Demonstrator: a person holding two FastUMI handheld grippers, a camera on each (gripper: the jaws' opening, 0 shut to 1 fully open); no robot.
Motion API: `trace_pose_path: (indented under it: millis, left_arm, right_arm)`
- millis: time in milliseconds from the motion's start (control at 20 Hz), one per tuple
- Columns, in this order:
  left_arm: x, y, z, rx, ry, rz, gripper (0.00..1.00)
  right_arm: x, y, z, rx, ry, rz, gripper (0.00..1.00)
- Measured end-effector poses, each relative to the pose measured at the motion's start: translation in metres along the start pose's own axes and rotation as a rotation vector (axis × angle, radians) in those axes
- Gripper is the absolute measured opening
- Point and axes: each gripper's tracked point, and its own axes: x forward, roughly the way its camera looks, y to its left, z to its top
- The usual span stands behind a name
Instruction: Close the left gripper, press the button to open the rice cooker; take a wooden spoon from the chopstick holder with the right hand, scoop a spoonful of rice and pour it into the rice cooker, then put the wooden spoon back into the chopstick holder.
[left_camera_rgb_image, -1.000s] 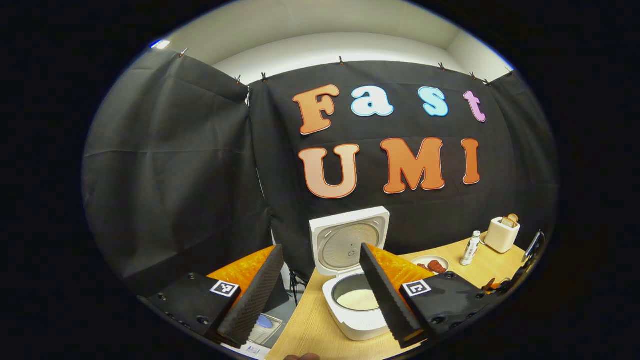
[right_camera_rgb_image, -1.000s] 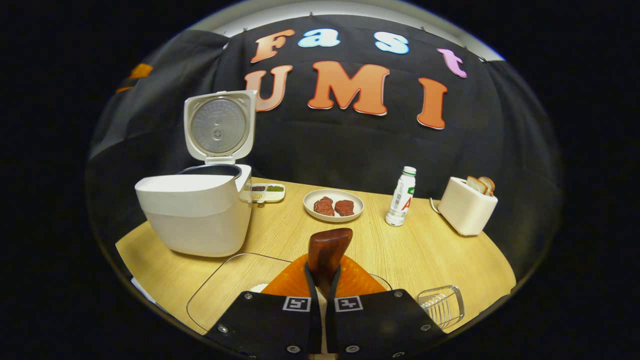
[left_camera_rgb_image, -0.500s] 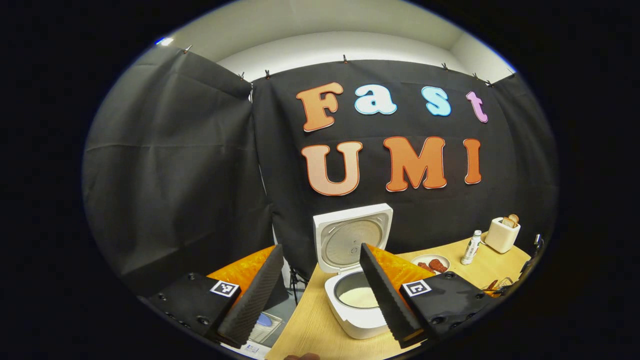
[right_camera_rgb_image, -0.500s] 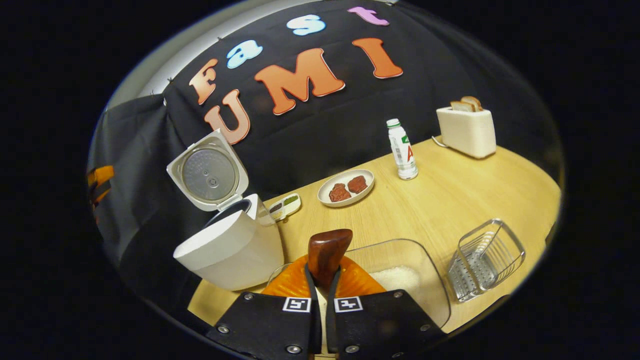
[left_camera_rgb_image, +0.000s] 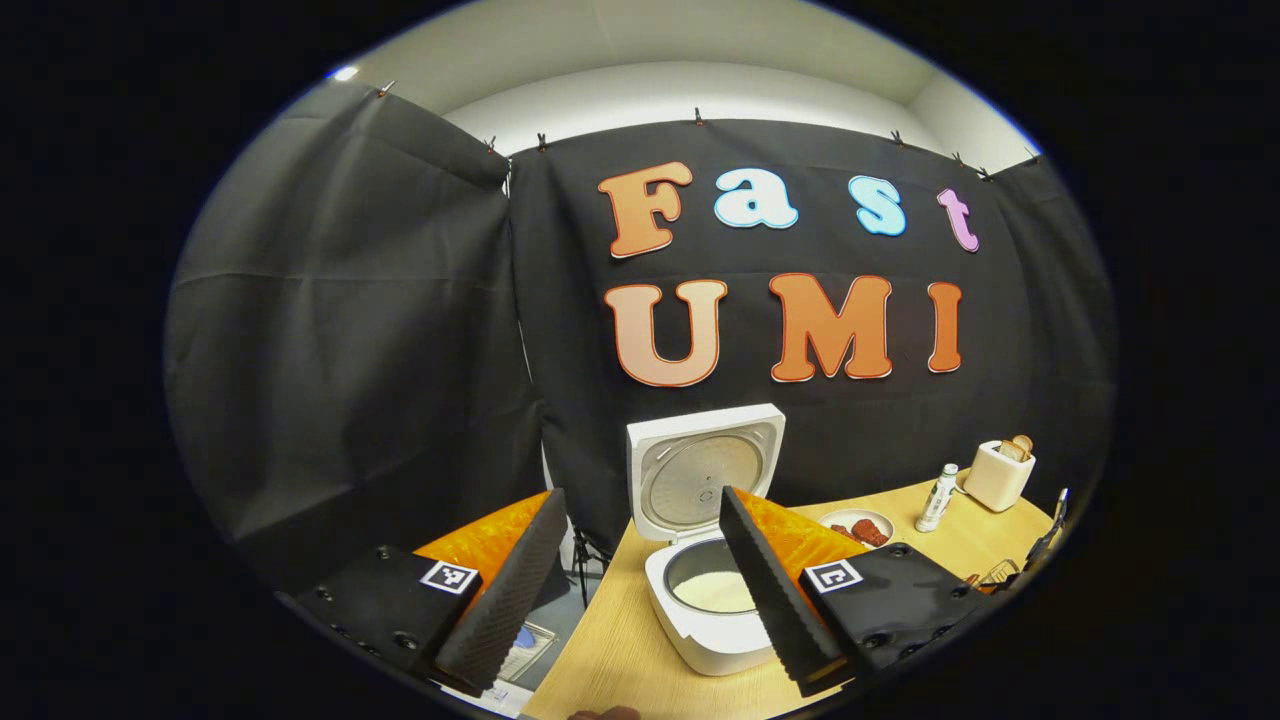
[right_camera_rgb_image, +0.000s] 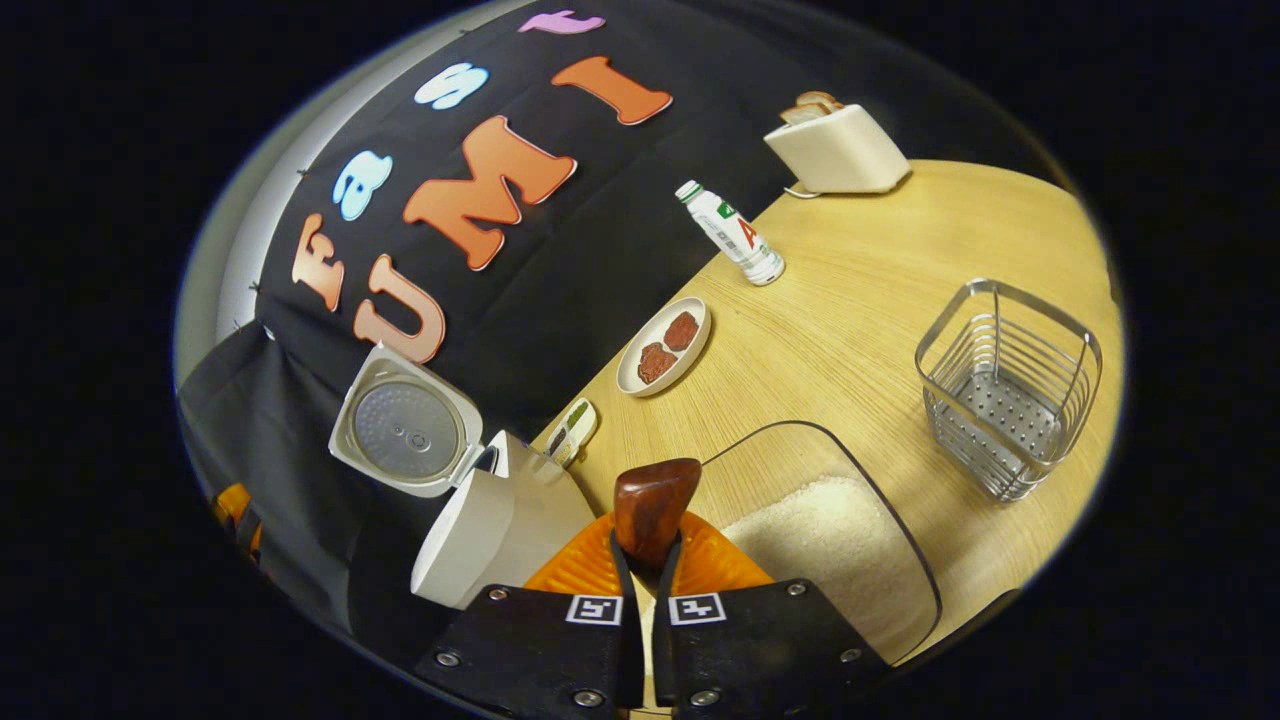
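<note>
The white rice cooker (left_camera_rgb_image: 710, 640) stands open with its lid (left_camera_rgb_image: 703, 478) upright and white rice in the pot (left_camera_rgb_image: 712, 592). My left gripper (left_camera_rgb_image: 640, 495) hovers open in front of it, holding nothing. My right gripper (right_camera_rgb_image: 645, 545) is shut on the dark wooden spoon (right_camera_rgb_image: 655, 505), whose end sticks out past the fingers. The right gripper view is strongly tilted. In it the cooker (right_camera_rgb_image: 500, 525) sits to the lower left, a glass dish of rice (right_camera_rgb_image: 840, 540) lies just right of the spoon, and the wire chopstick holder (right_camera_rgb_image: 1005, 385) stands further right.
On the wooden table (right_camera_rgb_image: 850, 290) sit a plate of meat (right_camera_rgb_image: 665, 345), a white bottle (right_camera_rgb_image: 735, 235), a toaster with bread (right_camera_rgb_image: 835, 150) and a small seasoning dish (right_camera_rgb_image: 570, 432). The table's left edge (left_camera_rgb_image: 590, 610) drops off beside the cooker.
The right gripper has rolled and swung right with the spoon, so the rice dish and chopstick holder now show larger. The left gripper has barely drifted and stays open.
</note>
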Motion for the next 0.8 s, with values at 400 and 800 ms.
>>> trace_pose_path:
  millis: [400, 800]
  left_arm:
    - [-0.001, -0.002, 0.001, 0.013, -0.010, -0.016, 1.00]
    - [0.008, -0.007, 0.003, -0.009, -0.020, -0.022, 1.00]
  right_arm:
    - [-0.005, -0.007, 0.012, 0.191, -0.025, 0.028, 0.03]
    - [-0.027, 0.001, 0.062, 0.279, -0.087, 0.040, 0.03]
